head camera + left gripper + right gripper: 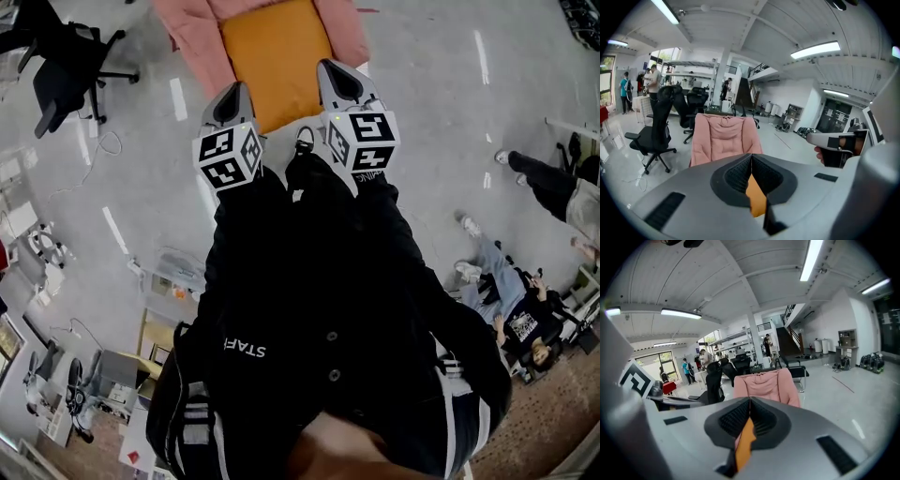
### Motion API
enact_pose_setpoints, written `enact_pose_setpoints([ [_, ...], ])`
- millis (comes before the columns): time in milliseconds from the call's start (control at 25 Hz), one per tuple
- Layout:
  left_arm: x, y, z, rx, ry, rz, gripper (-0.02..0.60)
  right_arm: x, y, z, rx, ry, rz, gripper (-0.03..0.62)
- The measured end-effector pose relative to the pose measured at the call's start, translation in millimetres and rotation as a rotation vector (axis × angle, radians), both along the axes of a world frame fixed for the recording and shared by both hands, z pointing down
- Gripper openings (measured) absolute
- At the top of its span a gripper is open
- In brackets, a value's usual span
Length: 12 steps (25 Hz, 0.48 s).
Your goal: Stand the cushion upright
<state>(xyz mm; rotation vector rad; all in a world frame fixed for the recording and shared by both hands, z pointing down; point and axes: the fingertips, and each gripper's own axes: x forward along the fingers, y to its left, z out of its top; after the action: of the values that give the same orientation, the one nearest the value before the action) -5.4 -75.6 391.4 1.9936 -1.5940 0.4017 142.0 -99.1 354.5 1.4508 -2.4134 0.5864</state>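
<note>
An orange cushion (277,56) lies flat on the seat of a pink padded chair (192,33), at the top of the head view. My left gripper (234,90) hangs over the cushion's near left corner. My right gripper (336,67) is over its right edge. Both have their jaws closed together. In the left gripper view the shut jaws of the left gripper (751,157) meet in front of the pink chair (724,138), and a sliver of cushion (757,199) shows through the slit. The right gripper (750,400) likewise shows only a strip of cushion (744,444) beyond its tips.
A black office chair (66,66) stands left of the pink chair. Two people sit on the floor at the right (520,319), and another person's legs (553,187) reach in from the right edge. Desks with clutter (112,375) fill the lower left.
</note>
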Motion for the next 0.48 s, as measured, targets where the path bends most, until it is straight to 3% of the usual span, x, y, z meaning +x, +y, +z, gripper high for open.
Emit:
enact_pose_setpoints([
  [240, -6.8, -35.8, 47.7, -0.090, 0.009, -0.021, 0.003, 2.7, -33.4, 53.4, -0.101, 0.033, 0.026, 0.014],
  [480, -21.2, -55.4, 151.9, -0.248, 0.009, -0.045, 0.003, -0.8, -55.1, 158.5, -0.255, 0.096, 0.048, 0.014],
])
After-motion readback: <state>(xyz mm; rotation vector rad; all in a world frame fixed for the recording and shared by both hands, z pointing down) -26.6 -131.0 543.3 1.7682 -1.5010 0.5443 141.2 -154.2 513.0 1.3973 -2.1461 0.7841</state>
